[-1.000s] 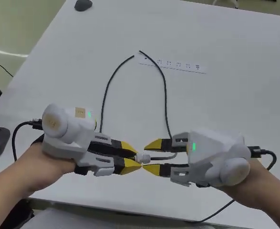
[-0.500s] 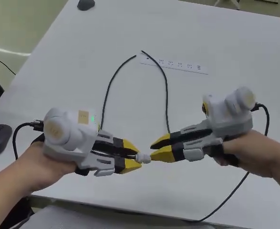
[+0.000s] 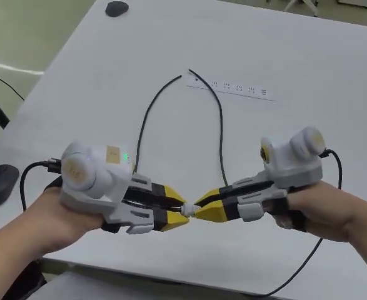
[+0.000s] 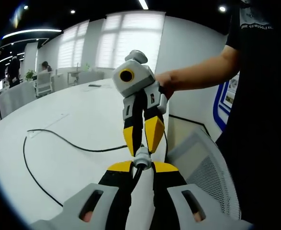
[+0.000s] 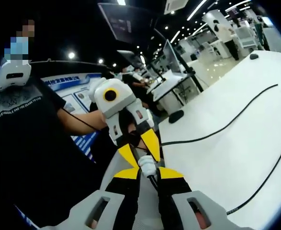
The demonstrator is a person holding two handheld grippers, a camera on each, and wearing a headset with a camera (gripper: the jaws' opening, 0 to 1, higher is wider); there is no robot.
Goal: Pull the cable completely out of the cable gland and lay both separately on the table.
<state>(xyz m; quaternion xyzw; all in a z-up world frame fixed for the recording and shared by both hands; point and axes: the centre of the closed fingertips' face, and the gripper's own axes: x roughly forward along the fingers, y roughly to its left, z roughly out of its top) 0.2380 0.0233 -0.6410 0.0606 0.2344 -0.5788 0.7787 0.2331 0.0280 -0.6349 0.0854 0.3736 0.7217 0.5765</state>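
Your left gripper [image 3: 175, 210] pinches the gland [image 3: 186, 210] tight, and your right gripper [image 3: 203, 209] pinches the cable [image 3: 219, 125]. The cable isn't out yet.

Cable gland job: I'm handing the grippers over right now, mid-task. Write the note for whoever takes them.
Left gripper: shut on the cable gland, held up near the table's front edge.
Right gripper: shut, apparently on the cable right beside the gland, tip to tip with the left.
Cable: threaded through the gland; both free lengths trail across the table toward a white strip.
Done: both grips set. Left to do: pull the cable fully out, then lay cable and gland down apart.
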